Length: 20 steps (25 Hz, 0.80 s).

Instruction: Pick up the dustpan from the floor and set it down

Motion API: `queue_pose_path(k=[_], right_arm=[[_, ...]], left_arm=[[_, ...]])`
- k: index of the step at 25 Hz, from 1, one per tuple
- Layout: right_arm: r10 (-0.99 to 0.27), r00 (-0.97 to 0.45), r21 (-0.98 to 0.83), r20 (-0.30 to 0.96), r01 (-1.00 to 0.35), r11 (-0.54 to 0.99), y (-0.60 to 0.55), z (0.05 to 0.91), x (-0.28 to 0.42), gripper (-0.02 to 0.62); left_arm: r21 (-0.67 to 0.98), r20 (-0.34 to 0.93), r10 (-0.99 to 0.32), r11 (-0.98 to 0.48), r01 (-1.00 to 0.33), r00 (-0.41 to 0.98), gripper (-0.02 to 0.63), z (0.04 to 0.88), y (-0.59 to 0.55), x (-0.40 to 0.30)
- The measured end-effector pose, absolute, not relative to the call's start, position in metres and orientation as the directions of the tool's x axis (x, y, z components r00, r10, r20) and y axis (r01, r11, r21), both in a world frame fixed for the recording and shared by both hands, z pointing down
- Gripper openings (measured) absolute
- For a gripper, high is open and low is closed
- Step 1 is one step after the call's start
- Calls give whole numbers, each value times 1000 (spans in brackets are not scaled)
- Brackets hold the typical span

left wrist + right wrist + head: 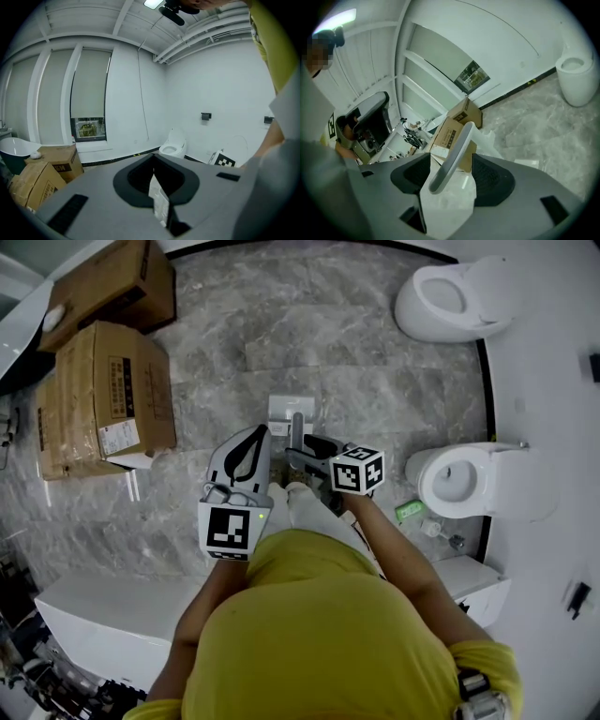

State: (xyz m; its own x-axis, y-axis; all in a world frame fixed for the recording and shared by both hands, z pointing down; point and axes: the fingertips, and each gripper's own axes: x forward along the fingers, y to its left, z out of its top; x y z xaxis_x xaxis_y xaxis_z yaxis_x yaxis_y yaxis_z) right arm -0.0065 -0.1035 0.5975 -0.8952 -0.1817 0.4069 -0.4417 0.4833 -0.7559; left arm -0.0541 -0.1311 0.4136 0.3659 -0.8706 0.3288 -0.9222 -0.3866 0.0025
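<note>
My right gripper has its fingers spread wide, gripping nothing. The handle of the dustpan stands in the gap between them, clear of both pads, and slants from lower left to upper right in the right gripper view. From the head view, the white pan lies on the marble floor just ahead of my feet, its long axis running straight back towards me. My left gripper, just beside it, has its fingers closed together. A thin pale sliver shows at their seam; I cannot tell what it is. The right hand is nearer. I judge the pan set down, so the fingers should back out along the handle's line.
</note>
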Motion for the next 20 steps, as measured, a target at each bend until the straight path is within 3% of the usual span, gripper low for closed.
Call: queue_pose_path(k=[7,14,20], right_arm=[[-123,-929,-852,349,-369,372,-107,605,-22,274],[-94,-949,-884,300,-314,347,-105,606,-29,143],[-125,-950,-875,287,-313,369,-116,596,-33,144]], left_arm=[[13,356,-840,-434,-901,410,0,419,-141,-54],[22,372,-825,-451,-892,426,0,422,-143,-56],[27,367,-821,-460,-887,437,0,423,-150,-59]])
